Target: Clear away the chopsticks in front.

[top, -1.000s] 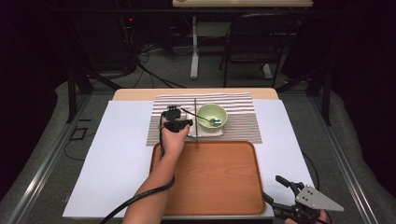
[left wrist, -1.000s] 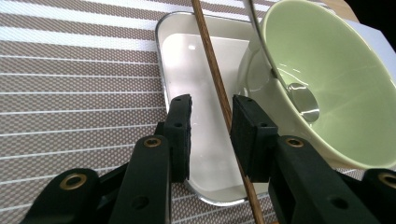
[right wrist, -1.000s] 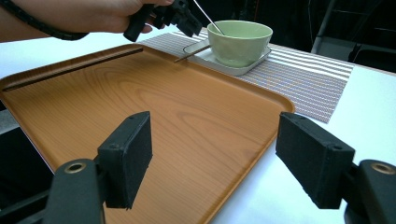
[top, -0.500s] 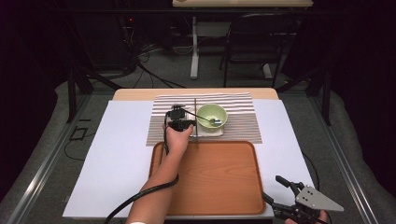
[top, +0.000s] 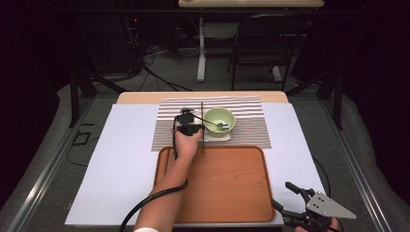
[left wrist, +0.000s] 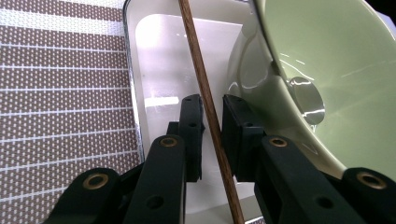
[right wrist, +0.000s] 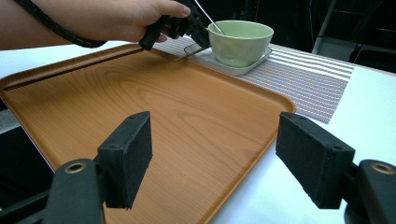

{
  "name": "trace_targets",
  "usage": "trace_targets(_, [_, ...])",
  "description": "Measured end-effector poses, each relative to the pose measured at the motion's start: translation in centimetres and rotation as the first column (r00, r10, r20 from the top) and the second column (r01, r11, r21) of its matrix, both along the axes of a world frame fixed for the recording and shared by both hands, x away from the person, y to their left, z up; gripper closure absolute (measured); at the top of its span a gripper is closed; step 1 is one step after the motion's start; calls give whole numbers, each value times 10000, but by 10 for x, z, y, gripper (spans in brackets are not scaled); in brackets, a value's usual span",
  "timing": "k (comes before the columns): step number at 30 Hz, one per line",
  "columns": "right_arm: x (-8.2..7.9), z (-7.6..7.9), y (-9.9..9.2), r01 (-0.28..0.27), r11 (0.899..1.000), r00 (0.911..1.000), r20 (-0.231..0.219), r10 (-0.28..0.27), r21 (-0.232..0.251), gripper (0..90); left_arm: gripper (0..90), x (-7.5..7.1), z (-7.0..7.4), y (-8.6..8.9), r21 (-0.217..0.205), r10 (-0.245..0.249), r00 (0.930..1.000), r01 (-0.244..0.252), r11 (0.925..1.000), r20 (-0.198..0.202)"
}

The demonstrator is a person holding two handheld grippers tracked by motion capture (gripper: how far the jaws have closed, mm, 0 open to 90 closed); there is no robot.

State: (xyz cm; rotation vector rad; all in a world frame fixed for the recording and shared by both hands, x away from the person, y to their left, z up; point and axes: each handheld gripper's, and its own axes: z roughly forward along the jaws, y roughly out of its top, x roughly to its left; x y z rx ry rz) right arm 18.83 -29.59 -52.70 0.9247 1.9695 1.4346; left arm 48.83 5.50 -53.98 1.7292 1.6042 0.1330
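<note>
A thin brown chopstick [top: 202, 140] lies across the near edge of the striped placemat [top: 251, 125], resting on a small white plate [left wrist: 159, 60]. On that plate stands a pale green bowl [top: 219, 118] with a metal spoon [left wrist: 306, 95] in it. My left gripper [left wrist: 212, 105] straddles the chopstick [left wrist: 198, 70] right beside the bowl [left wrist: 336, 56]. Its jaws have just been closing, and the stick runs between the pads with a thin gap on each side. My right gripper [right wrist: 215, 144] hangs wide open and empty over the near right corner of the wooden tray [right wrist: 140, 93].
The tray [top: 227, 183] sits on a white sheet in front of the placemat, with nothing on it. From the right gripper view, the left hand and its gripper [right wrist: 196, 25] sit at the tray's far edge. Dark floor, table legs and a chair lie beyond the table.
The left hand has edged slightly right towards the chopstick and bowl, and its jaws have narrowed around the stick. The right gripper has not moved.
</note>
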Motion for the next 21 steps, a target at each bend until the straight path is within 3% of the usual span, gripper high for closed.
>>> trace_targets(3, [0, 0, 0, -4, 10000, 10000, 22, 4, -11, 268, 799, 1, -2, 0, -47, 60, 9997, -61, 10000, -231])
trace_targets(10, [0, 0, 0, -11, 10000, 10000, -23, 11, -4, 268, 842, 3, -2, 5, -664, 400, 9950, -462, 9967, -913])
trace_targets(14, [0, 0, 0, -17, 10000, 10000, -25, 17, -3, 268, 851, 4, -3, 8, -1018, 548, 9922, -664, 9926, -1123])
trace_targets(21, [0, 0, 0, -35, 10000, 10000, -45, 34, -21, 267, 853, 2, -1, 11, -1103, 855, 9889, -991, 9890, -1216])
